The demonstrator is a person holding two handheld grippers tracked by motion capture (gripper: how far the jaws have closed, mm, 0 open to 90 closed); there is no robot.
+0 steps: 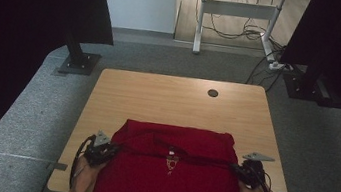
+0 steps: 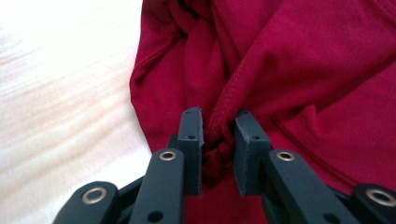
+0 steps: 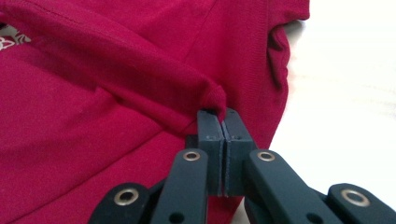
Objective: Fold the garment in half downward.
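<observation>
Here the red shirt point(image 1: 172, 177) lies on the near half of the table point(image 1: 168, 96), its lower part hanging over the near edge, its folded-over top edge running from the left edge side to the right edge side; so its long axis, as it now lies, looks to run across the table, parallel to the near edge, while a small pale emblem point(image 1: 171, 164) sits about midway. It is soft knit cloth (light, limp, nothing to break); it will sag and crease between any two held points, and a thin pinch may slip out, so I judge the best hold is on the stitched hems and folded corners, one at each side, kept taut between the hands. The left gripper point(image 2: 218, 122) stands at the shirt's left side near the table's left edge; in the left gripper view its jaws stand a little apart with a bunched, stitched hem point(image 2: 219, 140) between them, touching the pads, though I cannot tell if they press it; the grip looks loose. The right gripper point(image 3: 223, 114) is at the shirt's right side; its jaws are pressed together, pinching a folded corner of the cloth point(image 3: 212, 95) at their tips.
</observation>
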